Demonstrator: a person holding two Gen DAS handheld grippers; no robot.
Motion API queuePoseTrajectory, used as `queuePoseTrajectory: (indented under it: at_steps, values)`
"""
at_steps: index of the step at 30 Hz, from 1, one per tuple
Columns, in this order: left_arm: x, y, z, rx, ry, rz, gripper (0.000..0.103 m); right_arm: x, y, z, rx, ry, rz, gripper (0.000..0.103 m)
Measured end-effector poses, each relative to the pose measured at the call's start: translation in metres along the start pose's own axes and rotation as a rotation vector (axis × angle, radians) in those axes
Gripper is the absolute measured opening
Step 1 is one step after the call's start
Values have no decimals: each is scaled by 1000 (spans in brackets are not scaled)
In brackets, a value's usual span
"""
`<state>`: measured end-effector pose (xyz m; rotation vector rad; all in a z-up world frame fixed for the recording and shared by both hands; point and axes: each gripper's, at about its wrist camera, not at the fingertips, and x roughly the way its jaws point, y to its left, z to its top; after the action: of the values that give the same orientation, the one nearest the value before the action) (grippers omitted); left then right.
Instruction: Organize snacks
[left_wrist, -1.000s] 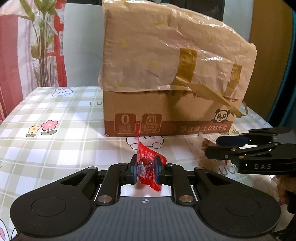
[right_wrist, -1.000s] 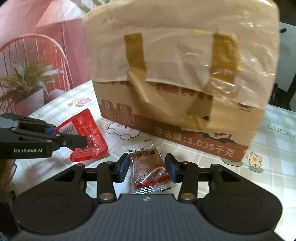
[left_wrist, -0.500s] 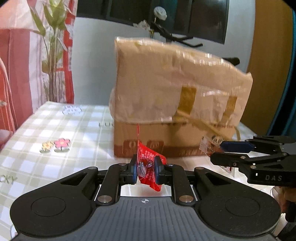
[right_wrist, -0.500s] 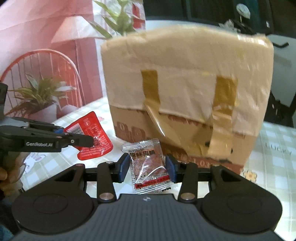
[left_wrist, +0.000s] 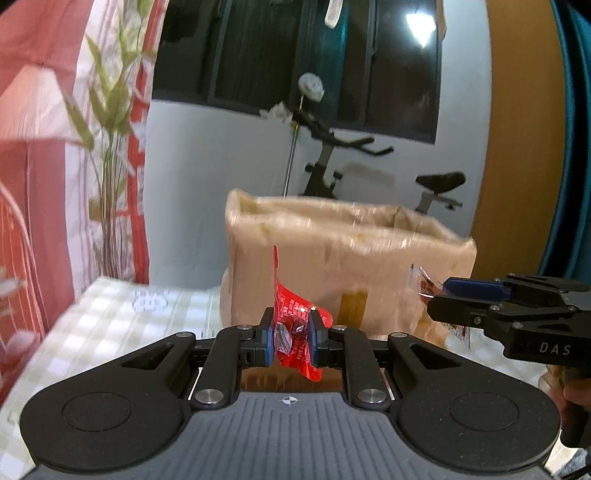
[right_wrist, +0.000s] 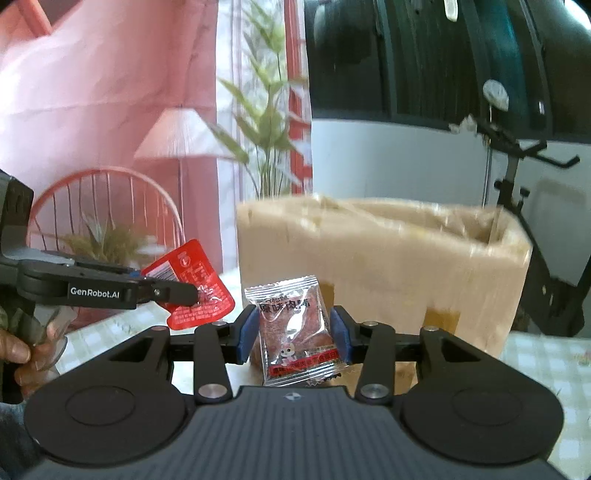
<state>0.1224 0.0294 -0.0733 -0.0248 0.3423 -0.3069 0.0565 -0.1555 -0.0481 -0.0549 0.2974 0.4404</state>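
Note:
My left gripper (left_wrist: 291, 338) is shut on a red snack packet (left_wrist: 295, 332) and holds it in the air, near the height of the box top. My right gripper (right_wrist: 293, 332) is shut on a clear packet of brown dried meat (right_wrist: 293, 328), also lifted. A tall cardboard box (left_wrist: 343, 258) wrapped in plastic and tape stands on the table behind both, its open top just showing. In the left wrist view the right gripper (left_wrist: 443, 299) is at the right with its packet. In the right wrist view the left gripper (right_wrist: 184, 291) is at the left with the red packet (right_wrist: 195, 291).
The table has a green checked cloth (left_wrist: 110, 314). An exercise bike (left_wrist: 332, 158) stands behind the box by a white wall. A pink curtain (right_wrist: 92, 110) and a printed plant hang at the left.
Both grippers have risen with their packets from near the table to about the height of the box top. The box rim and its opening now show.

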Motion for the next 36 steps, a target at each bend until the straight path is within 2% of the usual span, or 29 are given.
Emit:
queuePoseTrajectory:
  at_steps: [6,12,18,26,28,29,30,33,36]
  values:
    - [11,-4,39,14,-78,-37,18,-5,-11,33,-28,-70,-17,45]
    - [49,-16,84,57,-126,-75,18,7,-37,71,-59,-114,-45,45]
    - [101,-28,103,95,-80,-58,18,50,-75,92,-58,-51,-100,45]
    - [139,-30,95,127,25,-38,22,72,-99,81,-25,44,-165,46]
    - [139,-26,94,124,37,-34,34,73,-103,78,-13,68,-168,48]
    - [139,-23,94,118,45,-34,51,73,-104,77,-9,76,-169,49]
    - [137,-21,94,107,48,-34,63,72,-104,77,-9,80,-173,55]
    - [127,-17,96,96,38,-32,77,66,-102,78,-11,74,-191,75]
    - [114,-17,99,103,27,-9,91,57,-99,81,8,59,-182,83]
